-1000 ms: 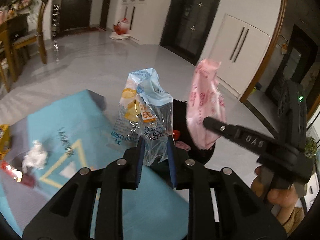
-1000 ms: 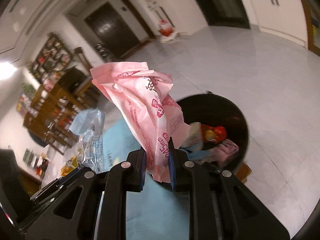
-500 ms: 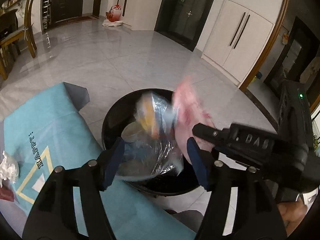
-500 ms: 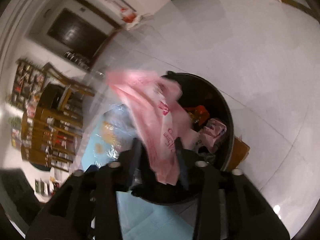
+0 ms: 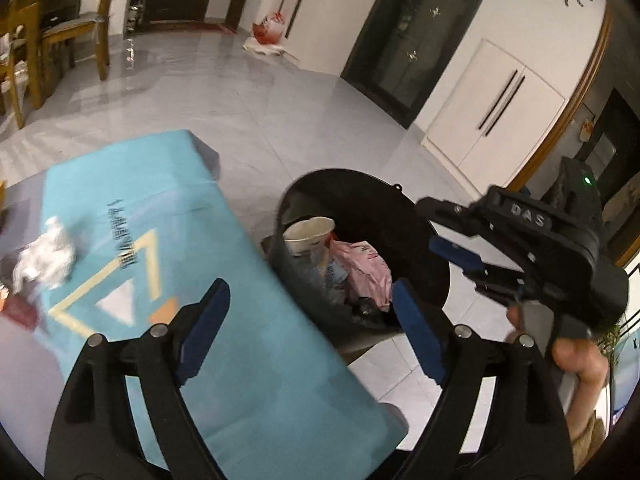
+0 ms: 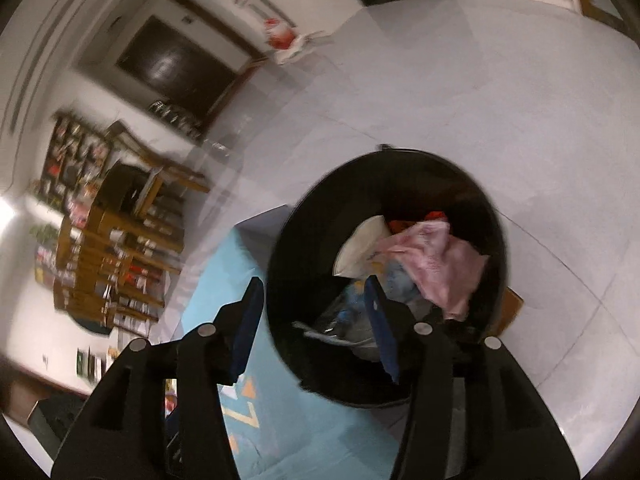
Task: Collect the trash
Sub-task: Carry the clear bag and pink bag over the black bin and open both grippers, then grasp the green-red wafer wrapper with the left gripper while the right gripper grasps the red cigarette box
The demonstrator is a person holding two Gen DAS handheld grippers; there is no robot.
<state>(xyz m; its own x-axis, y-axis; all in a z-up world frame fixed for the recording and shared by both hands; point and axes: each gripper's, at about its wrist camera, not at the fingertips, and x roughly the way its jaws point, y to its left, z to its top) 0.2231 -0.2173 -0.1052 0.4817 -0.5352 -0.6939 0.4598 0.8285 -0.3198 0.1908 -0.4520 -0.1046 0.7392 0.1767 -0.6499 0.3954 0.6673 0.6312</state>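
Left tool (image 5: 308, 312) and right tool (image 6: 312, 304) have just opened, empty.

We could not read the blurred lettering on the teal tablecloth (image 5: 168, 184); the shelves (image 6: 108, 240) at far left smeared, contents beyond telling.

Seeing black bin (image 5: 360, 196), glossy dark inside. Pink bag (image 5: 368, 272) with darker pink print showing in it; white paper cup (image 5: 310, 234) beside it; bluish clear wrapper (image 6: 360, 312); red scrap (image 6: 434, 216) peeking behind. Desk cloth (image 5: 248, 344) showing teal, carrying yellow triangle outline, white and orange triangles, dark lettering. White crumpled tissue (image 5: 46, 256) lying on teal. Left gripper (image 5: 308, 320) and right gripper (image 6: 312, 320) showing black frames, blue pads. Floor (image 5: 248, 100) reading pale grey, glossy tile.
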